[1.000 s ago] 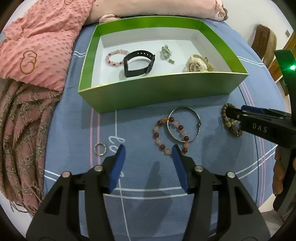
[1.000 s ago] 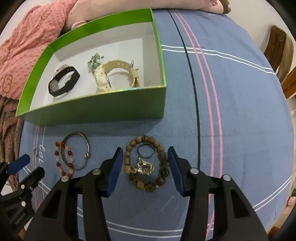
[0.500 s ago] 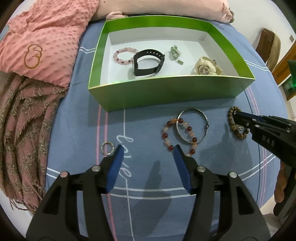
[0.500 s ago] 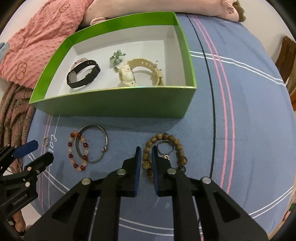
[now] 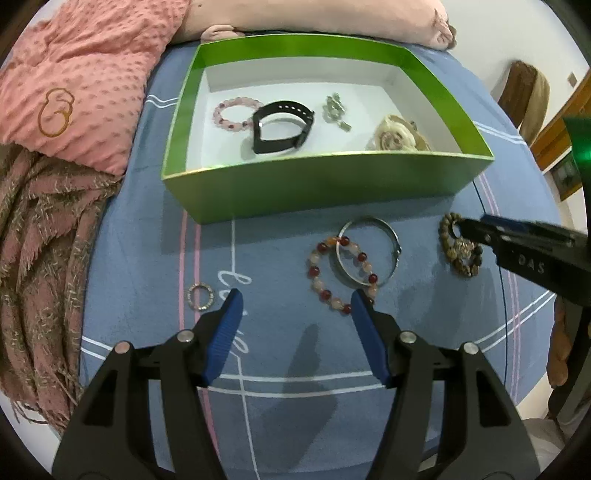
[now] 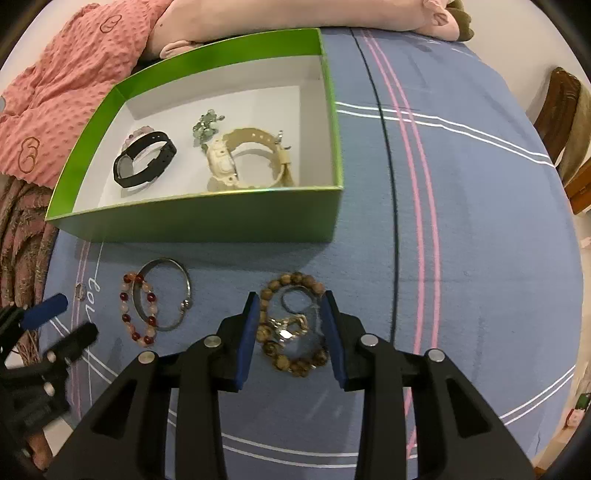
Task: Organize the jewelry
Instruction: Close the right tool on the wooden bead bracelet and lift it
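A green box holds a pink bead bracelet, a black watch, a grey-green bead piece and a cream watch. In front of it on the blue cover lie a small ring, a red-and-pale bead bracelet overlapping a silver bangle, and a wooden bead bracelet with a gold charm. My right gripper straddles the wooden bracelet, jaws opening, pads not pressing it. My left gripper is opening over bare cover just below the red bracelet.
A pink dotted blanket and a fringed scarf lie to the left of the box. A pink plush shape lies behind it. A wooden chair stands at the far right, off the bed.
The right gripper's jaws shut beside the wooden bracelet's left beads, then parted again, and now stand either side of it. The left gripper's jaws have widened a little.
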